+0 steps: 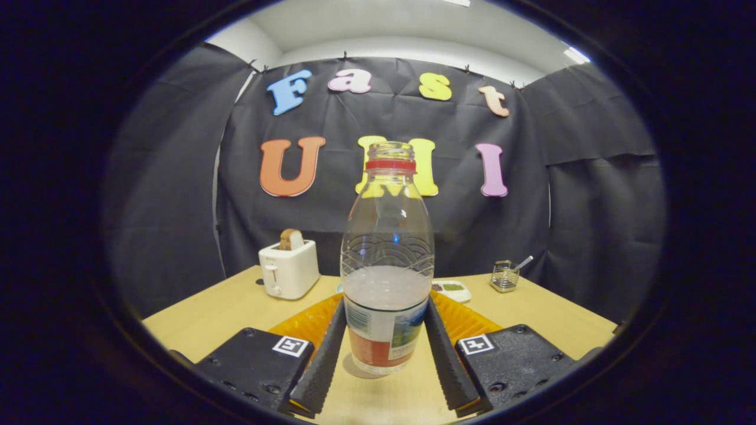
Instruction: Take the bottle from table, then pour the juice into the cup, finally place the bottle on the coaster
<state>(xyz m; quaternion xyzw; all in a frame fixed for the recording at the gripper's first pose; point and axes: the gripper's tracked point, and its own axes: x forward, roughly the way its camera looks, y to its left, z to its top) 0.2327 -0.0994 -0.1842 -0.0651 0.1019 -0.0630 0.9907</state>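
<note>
Main hazard noted: my gripper (387,354) has its fingers (322,366) standing either side of the bottle (387,260), and I cannot confirm that both are pressing on it — the far ends look to meet the label, but a thin gap may remain. If I lift before the hold is firm, the bottle could slip or tip, and with no cap on the neck the pale liquid inside would go over the table (224,310). A second risk: the hold sits low on the body, near the base, so the tall upper part may swing when tilted for pouring. Position of the bottle: upright on the table, squarely between the fingers, its base just short of their roots, its shoulder and open neck rising well above them. Behind it lies an orange coaster (466,319) — it shows on both sides of the bottle, just beyond the fingertips. Further back stand a toaster (289,268) to the left and a small wire holder (505,275) to the right, both well apart from the work.
</note>
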